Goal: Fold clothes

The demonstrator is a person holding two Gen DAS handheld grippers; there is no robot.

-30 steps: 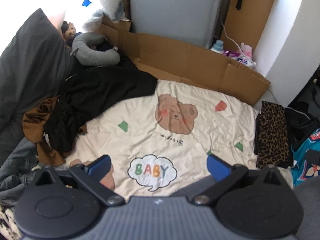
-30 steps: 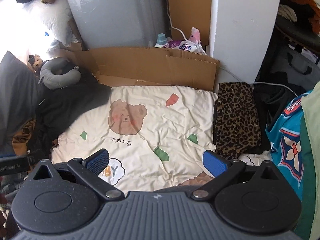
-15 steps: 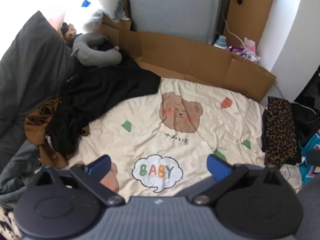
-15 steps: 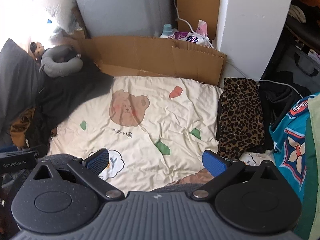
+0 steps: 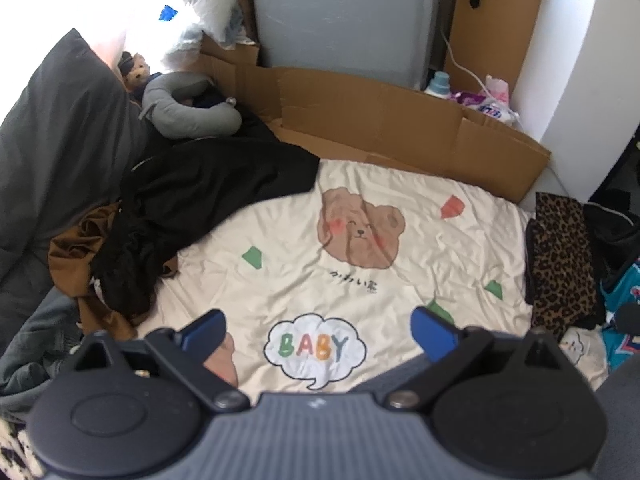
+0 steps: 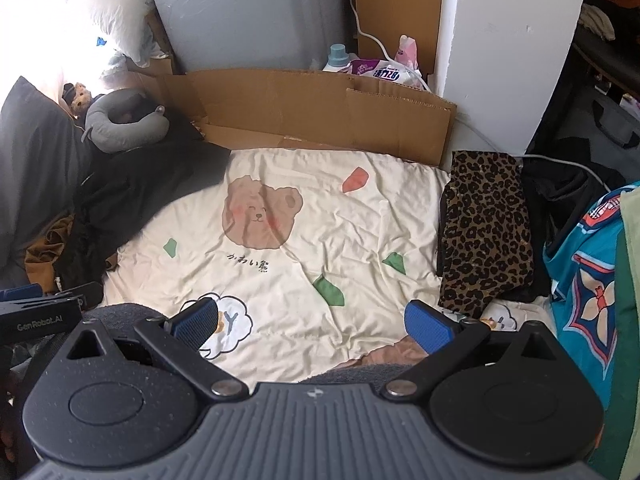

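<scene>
cream bear blanket (image 5: pixel 360 240) beside cardboard (image 5: pixel 400 120)

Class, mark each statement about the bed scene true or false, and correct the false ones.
1. Both grippers are open and hold nothing. True: the left gripper and the right gripper have their fingers spread apart over the bear-print sheet.
2. The leopard-print garment lies on the left side of the sheet. False: the leopard-print garment lies at its right edge.
3. A pile of dark clothes lies at the sheet's left. True: the black clothes are heaped there, unfolded.
4. The speech bubble on the sheet reads "BEAR". False: the speech bubble reads "BABY".
5. The grey neck pillow sits on the cardboard. False: the grey neck pillow lies left of the cardboard, by the dark clothes.
</scene>
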